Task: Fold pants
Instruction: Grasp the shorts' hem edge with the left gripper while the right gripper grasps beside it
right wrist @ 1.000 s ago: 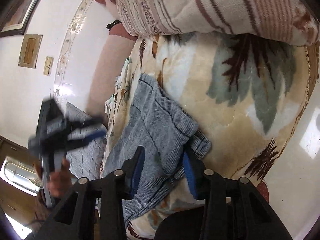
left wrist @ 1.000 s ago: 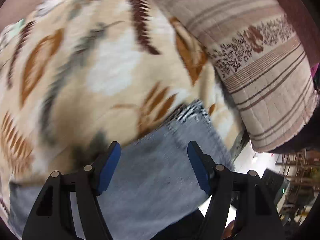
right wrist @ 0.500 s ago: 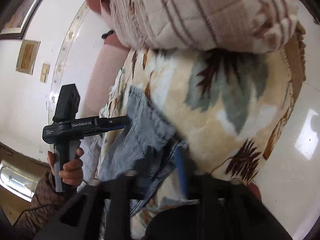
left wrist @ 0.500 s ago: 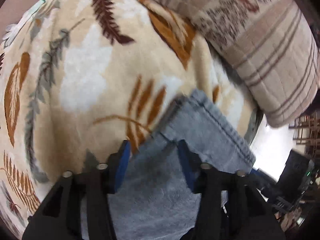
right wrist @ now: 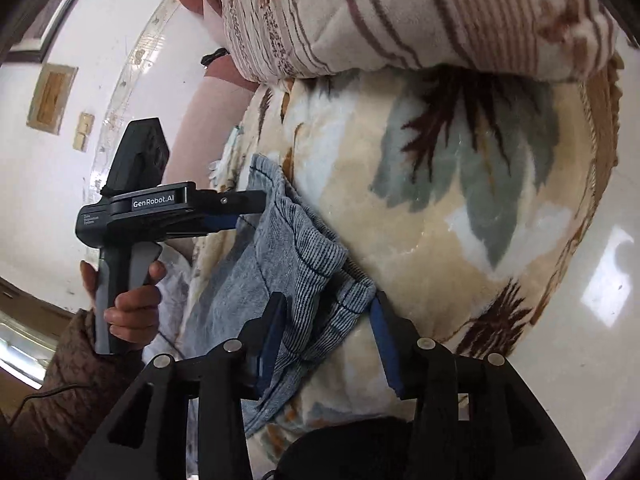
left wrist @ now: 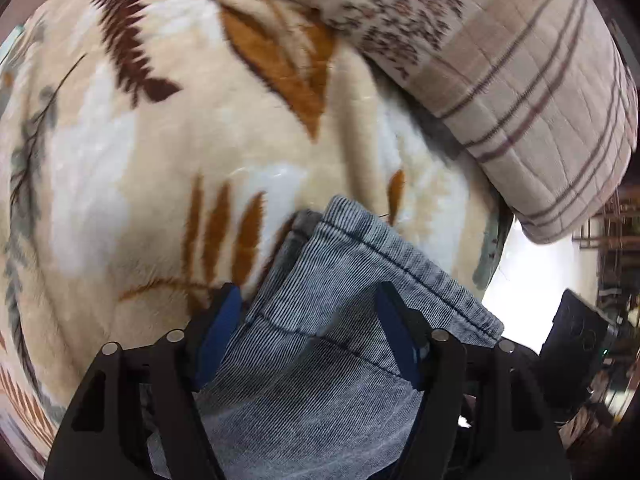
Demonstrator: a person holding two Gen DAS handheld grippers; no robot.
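Left wrist view: a plush cream blanket (left wrist: 168,152) printed with orange, brown and grey-green leaves covers the bed and fills most of the picture. The left claw (left wrist: 310,326) stands with its blue pads apart, the grey-blue ribbed pants (left wrist: 320,344) lying between them without being pinched. The hemmed end of the pants runs up and right from there, resting flat on the blanket. Further right a quilted beige pillow (left wrist: 520,80) with brown stripes and a floral band lies on the blanket's far side. At the right edge a strip of pale glossy floor shows, with dark furniture beyond it too blurred to name, and part of the other black tool.

Right wrist view: at far left a white wall (right wrist: 48,168) carries a small framed panel and a switch plate. The person's left hand (right wrist: 128,304) grips the black handle of the left claw, whose tip reaches the upper end of the pants (right wrist: 288,256). The pants lie along the blanket (right wrist: 460,208) near its left side, bunched at the lower end. The right claw (right wrist: 326,344) has its pads apart, straddling that bunched end; whether either pad touches the cloth cannot be told. The striped pillow (right wrist: 400,16) sits above, and white shiny floor tiles (right wrist: 592,320) fill the right.
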